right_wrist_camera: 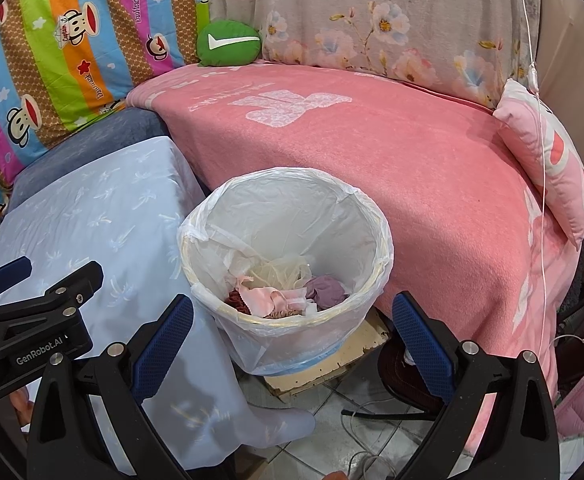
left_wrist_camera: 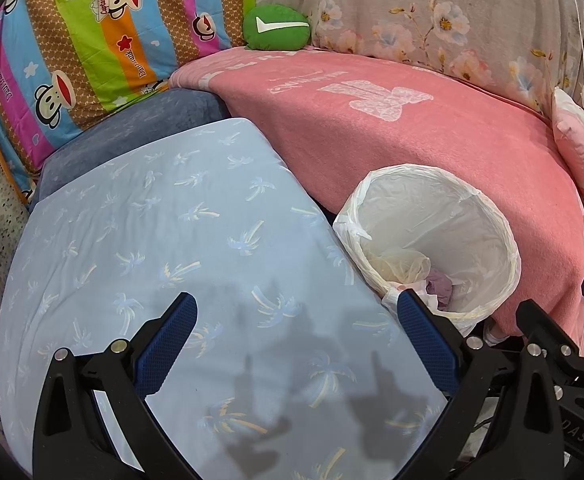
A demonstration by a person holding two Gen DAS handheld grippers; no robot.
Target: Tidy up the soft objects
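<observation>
Left gripper [left_wrist_camera: 295, 312]: fingers spread wide with nothing between them, held above the pale blue palm-print cloth [left_wrist_camera: 164, 248] and tilted down toward it; its shadow falls on the fabric directly below.
Right gripper [right_wrist_camera: 292, 316]: fingers likewise spread wide and empty, poised just in front of the bin and aimed down over its near rim.
Arrangement of the two: the left gripper sits to the left of the right one, close beside it, and shows at the lower left edge of the right wrist view.
Bin [right_wrist_camera: 371, 256]: a round basket lined with a white plastic bag, standing on the floor between the blue cloth and the pink blanket [right_wrist_camera: 371, 152].
Soft objects [right_wrist_camera: 284, 292]: a small heap at the bottom of the bin: pink, dark red, mauve and sheer cream pieces, possibly cloth scraps.
Farther back: a green cushion [right_wrist_camera: 228, 44] with a white mark lies at the far edge of the pink blanket.
Behind: a striped monkey-print quilt [right_wrist_camera: 72, 40] on the left, a grey floral one [right_wrist_camera: 371, 20] on the right.
</observation>
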